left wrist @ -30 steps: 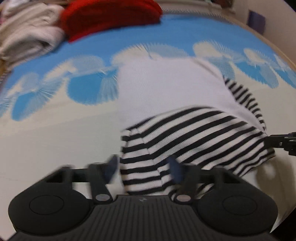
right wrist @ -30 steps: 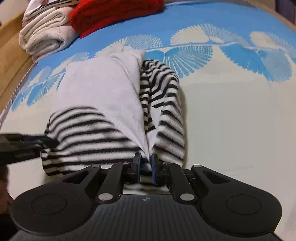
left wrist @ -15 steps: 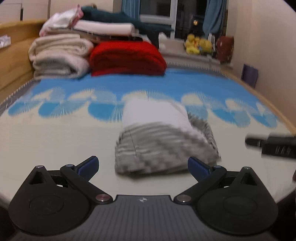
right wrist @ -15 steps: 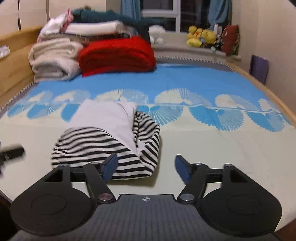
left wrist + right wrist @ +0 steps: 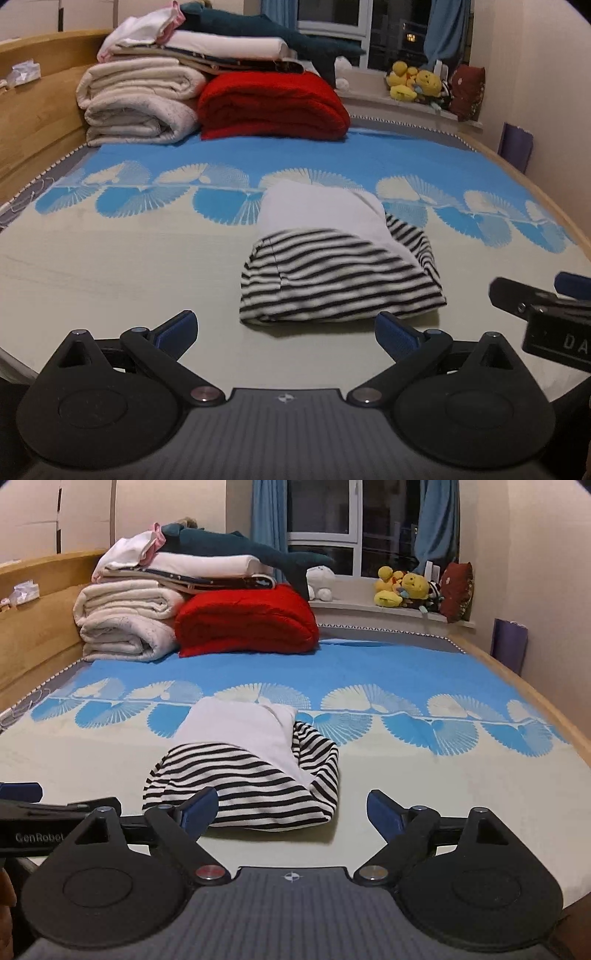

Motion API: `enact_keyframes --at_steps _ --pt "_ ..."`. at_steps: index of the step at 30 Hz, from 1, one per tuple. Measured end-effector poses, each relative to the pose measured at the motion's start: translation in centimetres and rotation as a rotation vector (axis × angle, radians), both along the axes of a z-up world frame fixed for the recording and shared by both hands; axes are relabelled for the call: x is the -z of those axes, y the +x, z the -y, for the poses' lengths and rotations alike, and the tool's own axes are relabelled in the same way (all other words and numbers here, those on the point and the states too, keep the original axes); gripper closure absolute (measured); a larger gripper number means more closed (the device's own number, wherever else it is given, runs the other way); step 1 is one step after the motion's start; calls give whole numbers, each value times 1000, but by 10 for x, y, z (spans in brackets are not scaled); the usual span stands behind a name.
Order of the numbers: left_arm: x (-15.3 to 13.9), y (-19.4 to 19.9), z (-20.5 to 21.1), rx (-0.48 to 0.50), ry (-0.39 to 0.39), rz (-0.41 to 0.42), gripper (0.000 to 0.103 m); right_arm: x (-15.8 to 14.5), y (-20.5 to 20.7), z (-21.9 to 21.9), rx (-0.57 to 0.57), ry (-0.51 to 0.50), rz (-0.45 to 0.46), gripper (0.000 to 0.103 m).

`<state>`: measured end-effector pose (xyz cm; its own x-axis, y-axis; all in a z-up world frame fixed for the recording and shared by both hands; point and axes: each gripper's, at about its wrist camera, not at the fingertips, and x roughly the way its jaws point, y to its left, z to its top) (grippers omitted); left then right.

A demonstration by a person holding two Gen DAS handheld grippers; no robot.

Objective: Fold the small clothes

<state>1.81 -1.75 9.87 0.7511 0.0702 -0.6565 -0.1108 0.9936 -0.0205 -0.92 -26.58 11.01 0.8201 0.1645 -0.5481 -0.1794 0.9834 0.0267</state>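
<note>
garment (image 5: 340,280) on bed (image 5: 110,258), near edge, about mid-width; folded into a compact bundle, striped layer over white. not touched by either tool.
left gripper (image 5: 286,332) spread wide, nothing between jaws; held back from the near hem.
right gripper (image 5: 291,814) jaws just opened further, now spread wide, empty; also short of the bundle, left pad (image 5: 199,810) overlapping the striped edge in view only.
judged: release after a fold, checking the result.
to do well: look for loose ends first. striped sleeve (image 5: 321,760) bulges out on the right side, not flush. if another fold wanted, pinch both near corners through all layers, lift low, carry over evenly toward far edge, lay down, then let go. otherwise tuck the bulge and press flat.
</note>
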Motion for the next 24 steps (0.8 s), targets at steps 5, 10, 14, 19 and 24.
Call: enact_keyframes --at_steps 5,10,14,19,24 --pt "6 11 5 -3 -16 -31 1 8 7 -10 -5 -31 -29 15" --pt "13 22 7 6 -47 -74 1 16 13 -7 -2 -35 -53 15" --pt "16 25 11 0 -31 -78 1 15 16 -6 11 -21 -54 15" --pt "18 27 14 2 -21 -80 1 17 17 -5 5 -26 -62 15" --pt "19 29 16 6 -22 -82 1 18 17 -4 9 -26 -67 15"
